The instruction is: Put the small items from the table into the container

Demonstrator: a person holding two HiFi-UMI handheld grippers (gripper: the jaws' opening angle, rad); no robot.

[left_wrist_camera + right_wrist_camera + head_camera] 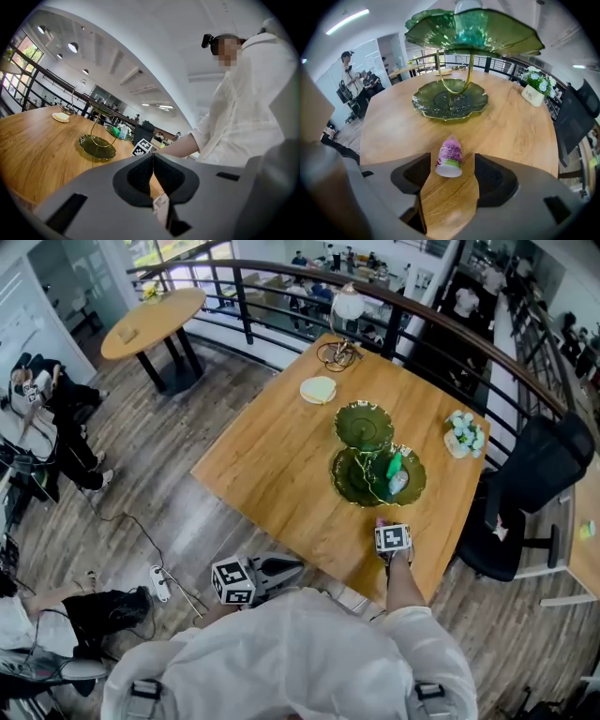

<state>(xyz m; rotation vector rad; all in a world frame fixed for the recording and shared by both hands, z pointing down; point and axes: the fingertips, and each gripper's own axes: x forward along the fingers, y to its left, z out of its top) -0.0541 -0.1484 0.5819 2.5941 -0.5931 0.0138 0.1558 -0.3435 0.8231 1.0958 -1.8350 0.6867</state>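
Straddling the small pink bottle (450, 152) w/ the right gripper (452, 160), jaws wide & clear of it on both sides, we find it lying on the wooden table (511, 126), near the two-tier green dish (423, 101). Its long axis runs roughly fwd between the jaws: base toward us, cap toward the dish. Left gripper (152, 158) is closed on nothing, farther off.

The table (272, 465) is smooth wood with a soft sheen. The green tiered dish (426, 101) looks glossy, glass-like, on a shiny gold metal stem (449, 96). The little bottle (450, 158) is smooth plastic.
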